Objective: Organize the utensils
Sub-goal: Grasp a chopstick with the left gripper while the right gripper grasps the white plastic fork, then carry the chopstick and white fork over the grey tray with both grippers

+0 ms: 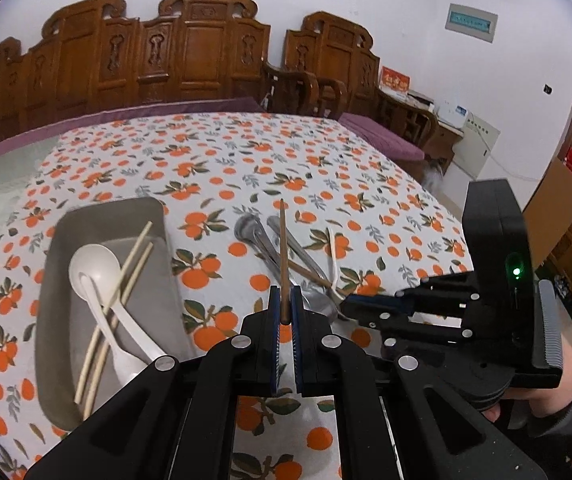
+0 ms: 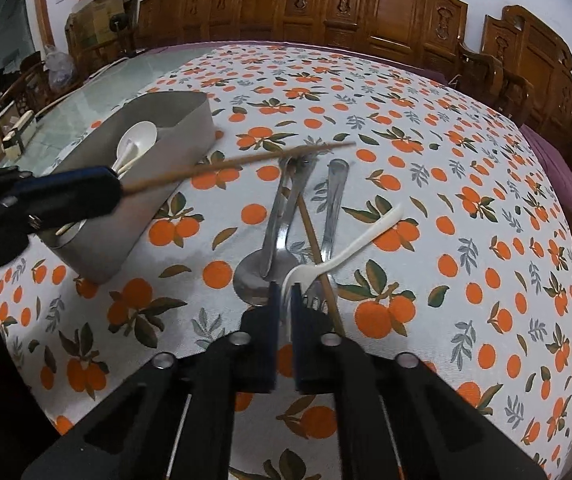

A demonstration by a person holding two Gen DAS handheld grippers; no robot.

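Brown wooden chopstick (image 1: 283,256) is pinched in the left gripper (image 1: 285,312), lifted clear of the pile, presumably headed for the grey oblong tray (image 1: 86,360) (already holding spoons and pale chopsticks). Right wrist view: right gripper (image 2: 285,296) clamped on the white plastic spoon (image 2: 342,248) bowl, still lying among the metal cutlery (image 2: 286,216).

Carved dark wooden bench backs (image 1: 190,48) ranged along the white wall (image 1: 406,8) at 12 o'clock, purple cushions (image 1: 382,136) on the seats. Grey wall panel (image 1: 472,22) at 1 o'clock. Table covered in orange-fruit tablecloth (image 1: 214,160). Stacked cardboard boxes (image 2: 102,4) at 10 o'clock in right wrist view. Pale glossy floor (image 2: 66,104) beside. Even indoor light.
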